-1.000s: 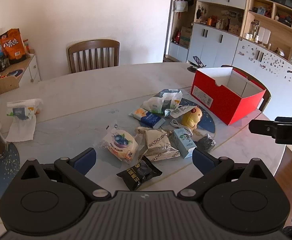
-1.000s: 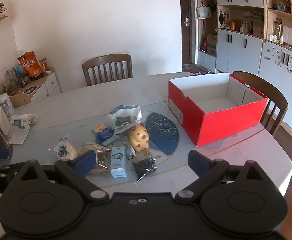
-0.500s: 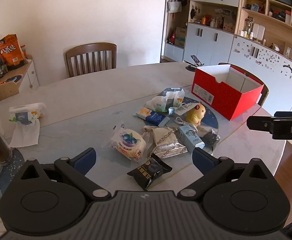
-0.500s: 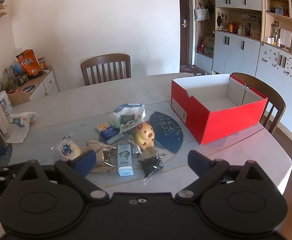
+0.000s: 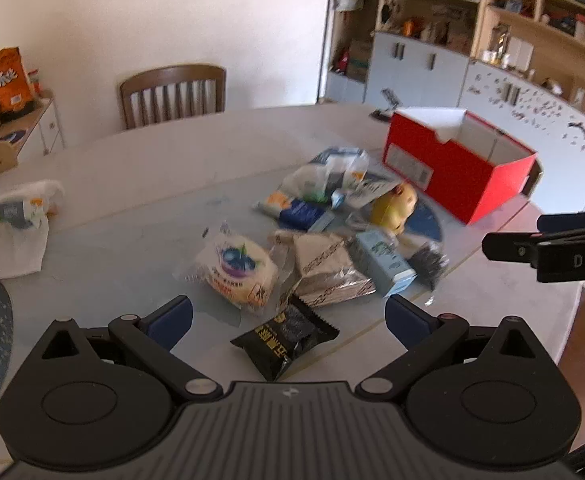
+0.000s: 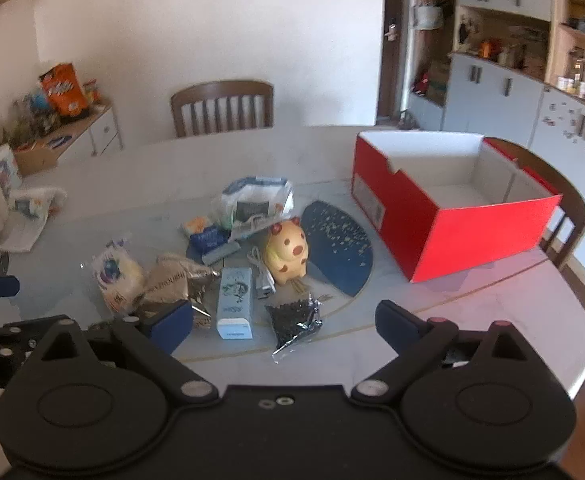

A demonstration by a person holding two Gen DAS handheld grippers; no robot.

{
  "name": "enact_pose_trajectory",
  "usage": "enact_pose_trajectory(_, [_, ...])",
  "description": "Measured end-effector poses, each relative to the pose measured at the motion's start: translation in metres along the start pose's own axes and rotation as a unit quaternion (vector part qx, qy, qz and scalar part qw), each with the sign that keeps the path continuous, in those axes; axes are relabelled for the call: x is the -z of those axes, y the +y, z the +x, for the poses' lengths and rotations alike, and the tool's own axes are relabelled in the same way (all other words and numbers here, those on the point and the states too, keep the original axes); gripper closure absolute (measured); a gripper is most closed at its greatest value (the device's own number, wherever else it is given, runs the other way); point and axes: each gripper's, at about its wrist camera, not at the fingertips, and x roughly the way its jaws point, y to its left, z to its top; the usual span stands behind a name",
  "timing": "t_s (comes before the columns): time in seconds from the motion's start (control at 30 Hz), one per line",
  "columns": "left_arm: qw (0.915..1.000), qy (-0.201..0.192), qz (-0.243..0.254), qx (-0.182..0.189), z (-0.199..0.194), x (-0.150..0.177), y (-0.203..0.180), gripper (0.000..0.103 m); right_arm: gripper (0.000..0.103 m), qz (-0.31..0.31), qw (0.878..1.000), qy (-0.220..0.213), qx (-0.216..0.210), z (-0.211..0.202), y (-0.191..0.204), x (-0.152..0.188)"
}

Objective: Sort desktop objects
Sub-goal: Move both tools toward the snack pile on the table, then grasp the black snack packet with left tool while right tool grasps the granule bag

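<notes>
Over the last second I've brought both grippers nearer the pile, so the black foil snack packet [image 5: 286, 338] now lies just ahead of my left gripper [image 5: 288, 316], jaws spread and empty. My right gripper [image 6: 284, 322], also spread, faces crinkly wrappers, a rigid blue carton [image 6: 234, 302] and a smooth yellow pig toy [image 6: 286, 254] mid-bench [image 6: 492, 308]; the red cardboard box [image 6: 452, 216] stands empty, far right, so I judge sorting hasn't started.

Red box [image 6: 488, 236], spotted yellow pig [image 6: 286, 250], pale-blue carton [image 6: 234, 302], black wrapper [image 5: 286, 334], speckled navy mat [image 6: 338, 254].
</notes>
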Motion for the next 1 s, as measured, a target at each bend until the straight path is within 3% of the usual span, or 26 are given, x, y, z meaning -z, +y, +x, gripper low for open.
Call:
enact_pose_trajectory(0.3, [0.9990,0.024,0.015,-0.034,0.044,0.012,-0.010,0.000,0.012,-0.056,0.996,0.050,-0.043,0.052,-0.015,0.005])
enact_pose_trajectory(0.73, [0.9972,0.055,0.031,-0.039,0.075,0.022,-0.005,0.001,0.019,-0.102,0.990,0.083,-0.046,0.098,-0.021,0.014])
enact_pose_trajectory(1.0, [0.9967,0.062,0.037,-0.036,0.086,0.023,-0.006,0.012,0.030,-0.121,0.987,0.095,-0.051,0.113,-0.017,0.016])
